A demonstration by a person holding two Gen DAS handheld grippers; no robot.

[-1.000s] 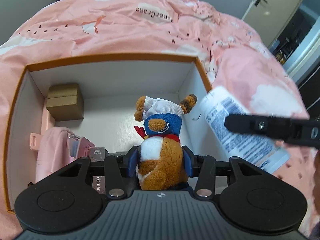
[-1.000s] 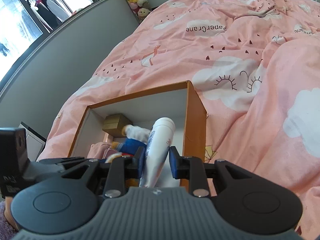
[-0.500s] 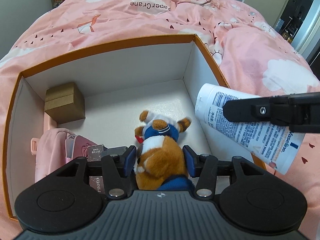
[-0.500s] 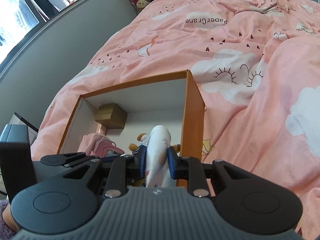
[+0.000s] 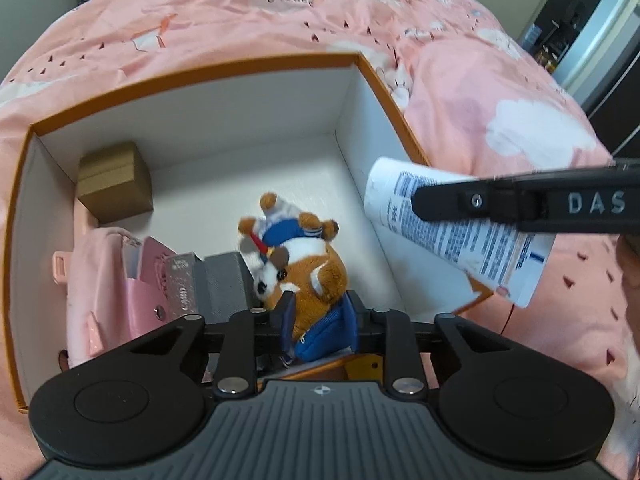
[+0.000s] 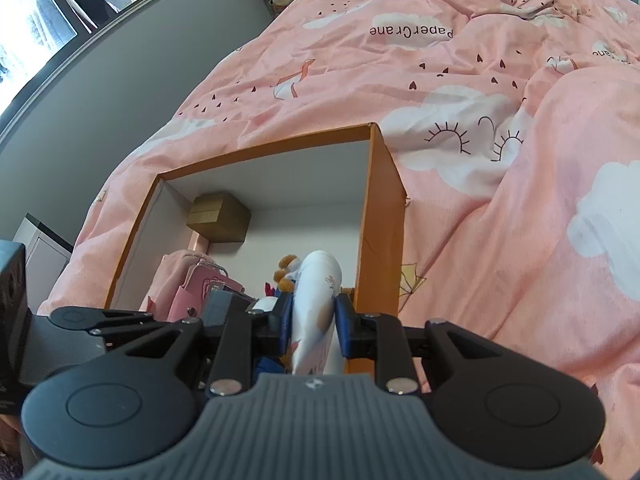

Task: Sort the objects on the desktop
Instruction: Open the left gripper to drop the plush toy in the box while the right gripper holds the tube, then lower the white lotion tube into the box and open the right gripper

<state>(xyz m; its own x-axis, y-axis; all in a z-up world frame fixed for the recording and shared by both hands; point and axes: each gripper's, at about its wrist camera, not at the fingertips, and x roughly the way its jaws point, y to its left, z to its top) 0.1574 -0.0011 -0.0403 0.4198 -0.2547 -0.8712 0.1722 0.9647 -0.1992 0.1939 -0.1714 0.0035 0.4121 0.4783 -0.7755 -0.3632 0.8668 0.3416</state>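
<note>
Hovering over the orange box (image 5: 384, 80) on the bed, the left claw (image 5: 318, 316) clenched on the plush toy (image 5: 304, 256) (head-down inside) crowds the right claw (image 6: 314, 320) grasping the lotion tube (image 6: 316, 304), which may clip the wall.

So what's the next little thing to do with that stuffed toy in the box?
Probably open the left tool and let go. The plush toy already lies inside the orange box, by the grey case, while the right tool waits above, gripping the white tube.
</note>
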